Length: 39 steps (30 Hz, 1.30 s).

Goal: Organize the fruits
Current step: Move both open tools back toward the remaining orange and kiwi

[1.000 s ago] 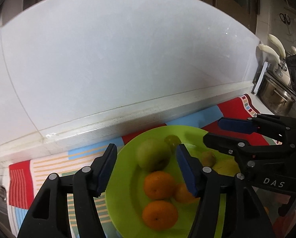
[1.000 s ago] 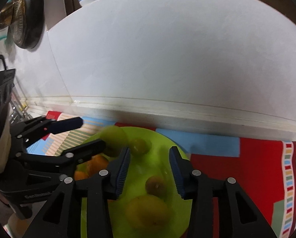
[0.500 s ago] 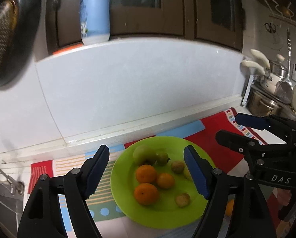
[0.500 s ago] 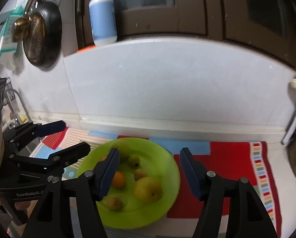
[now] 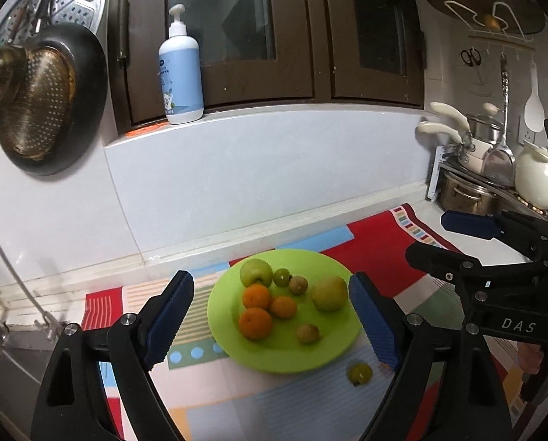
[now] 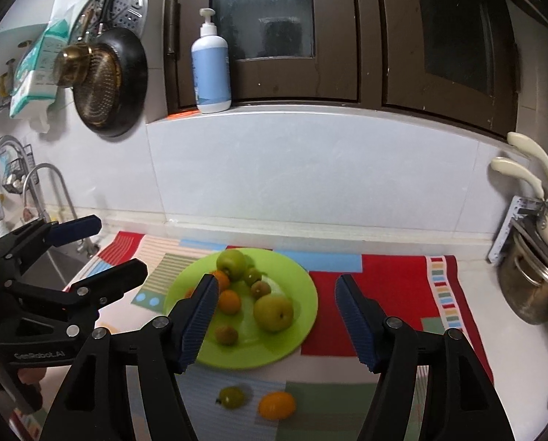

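Note:
A lime-green plate (image 5: pixel 285 354) (image 6: pixel 296 275) lies on the patterned mat. It holds a green apple (image 5: pixel 255 272) (image 6: pixel 231 262), a yellow pear-like fruit (image 5: pixel 329 293) (image 6: pixel 273 312), three oranges (image 5: pixel 254 323) and several small fruits. Off the plate, on the mat in front of it, lie a small yellow-green fruit (image 5: pixel 360 373) (image 6: pixel 231 397) and a small orange fruit (image 6: pixel 276 404). My left gripper (image 5: pixel 270 281) (image 6: pixel 121 244) hangs above and short of the plate, its jaws opening with nothing between them. The right gripper (image 6: pixel 276 279) (image 5: pixel 426 237) stands open and empty beside it.
The striped, colourful mat (image 6: pixel 384 279) covers the counter. Steel pots (image 6: pixel 527 286) and a rack stand at the right. A tap (image 6: pixel 42 176) and sink are at the left. A pump bottle (image 5: pixel 181 70) sits on the ledge, and a pan (image 6: pixel 108 81) hangs on the wall.
Both grippers have drawn back and up from the plate, so the whole plate and the kitchen wall now show. Both pairs of jaws have spread wider. The fruits on the plate have not moved.

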Tool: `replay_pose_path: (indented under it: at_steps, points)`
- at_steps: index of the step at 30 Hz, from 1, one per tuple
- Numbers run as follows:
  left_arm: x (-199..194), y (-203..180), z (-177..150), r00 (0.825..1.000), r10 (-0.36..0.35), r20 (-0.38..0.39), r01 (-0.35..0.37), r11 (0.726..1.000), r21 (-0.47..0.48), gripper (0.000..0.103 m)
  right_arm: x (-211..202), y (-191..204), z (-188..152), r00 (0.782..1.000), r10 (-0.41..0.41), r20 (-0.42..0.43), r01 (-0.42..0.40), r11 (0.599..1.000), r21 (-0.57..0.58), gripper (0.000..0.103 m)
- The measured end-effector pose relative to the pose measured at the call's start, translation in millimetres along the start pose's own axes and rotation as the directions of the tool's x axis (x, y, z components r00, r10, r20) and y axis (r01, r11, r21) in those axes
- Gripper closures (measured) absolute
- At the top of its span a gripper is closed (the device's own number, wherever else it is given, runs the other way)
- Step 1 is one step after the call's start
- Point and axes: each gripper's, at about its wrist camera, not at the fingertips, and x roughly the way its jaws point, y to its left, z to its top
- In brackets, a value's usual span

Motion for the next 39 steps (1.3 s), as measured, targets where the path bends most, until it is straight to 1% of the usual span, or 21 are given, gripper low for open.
replay_pose_path:
  at_steps: [6, 12, 18, 22, 31, 36, 39]
  points:
    - [-24.3, -10.9, -12.3, 1.000, 0.007, 0.009, -0.007, 1.000, 0.005, 0.015, -28.3, 1.9, -14.3, 1.000, -0.005, 0.014, 0.005, 1.000, -0.001, 0.037]
    - [-37.3, -16.1, -20.7, 1.000, -0.006, 0.002, 0.007, 1.000, -0.031, 0.015, -47.5, 7.0, -29.8, 1.000, -0.006, 0.014, 0.006, 1.000, -0.022, 0.037]
    - [-48.3, -29.9, -33.3, 1.000, -0.014, -0.004, 0.014, 1.000, 0.007, 0.015, -60.6, 9.3, -41.9, 1.000, 0.008, 0.011, -0.007, 0.999, -0.047, 0.037]
    - [-54.2, -39.8, -41.8, 0.999, -0.033, -0.001, 0.033, 0.999, 0.043, 0.015, -68.7, 10.6, -50.7, 1.000, 0.025, 0.008, -0.024, 0.998, -0.066, 0.037]
    - [-54.4, -54.5, -53.7, 0.997, -0.072, 0.006, 0.072, 0.993, 0.097, 0.015, -65.9, 8.2, -68.9, 0.997, 0.060, -0.044, -0.065, 0.992, -0.106, 0.037]
    - [-40.4, -62.3, -59.4, 0.995, -0.093, -0.032, 0.097, 0.987, 0.131, 0.016, -55.8, 3.7, -75.3, 0.994, 0.075, -0.074, -0.085, 0.987, -0.140, 0.037]
    - [-26.8, -64.9, -63.7, 0.992, -0.108, -0.068, 0.117, 0.983, 0.142, 0.019, -44.1, 0.1, -78.9, 0.992, 0.075, -0.100, -0.090, 0.985, -0.150, 0.037]
